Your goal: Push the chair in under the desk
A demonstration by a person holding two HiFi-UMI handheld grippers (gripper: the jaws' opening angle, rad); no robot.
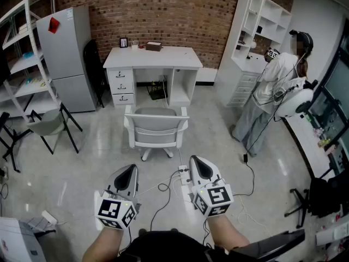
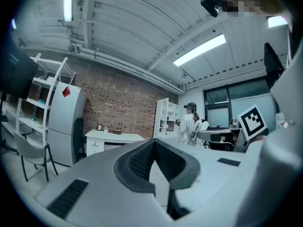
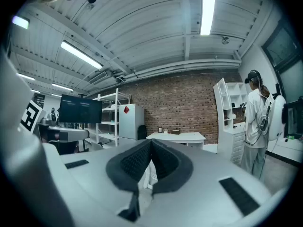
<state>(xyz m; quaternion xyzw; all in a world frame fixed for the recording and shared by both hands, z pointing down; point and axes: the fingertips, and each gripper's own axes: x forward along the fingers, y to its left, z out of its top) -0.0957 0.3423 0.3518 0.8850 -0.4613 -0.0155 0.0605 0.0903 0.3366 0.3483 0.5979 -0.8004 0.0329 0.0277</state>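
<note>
The left gripper and the right gripper are both shut tight and hold nothing. Straight ahead, well apart from them, stands the white office chair with a grey seat. Its back faces them, and it is just in front of the white desk with drawers. It probably rolls easily and feels light, so push the stiff top of the backrest. The seat hides most of its wheels, and in both gripper views the jaws mostly cover it.

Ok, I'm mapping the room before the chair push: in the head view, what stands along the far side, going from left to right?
The fridge → desk → tall white shelf unit → person.
</note>
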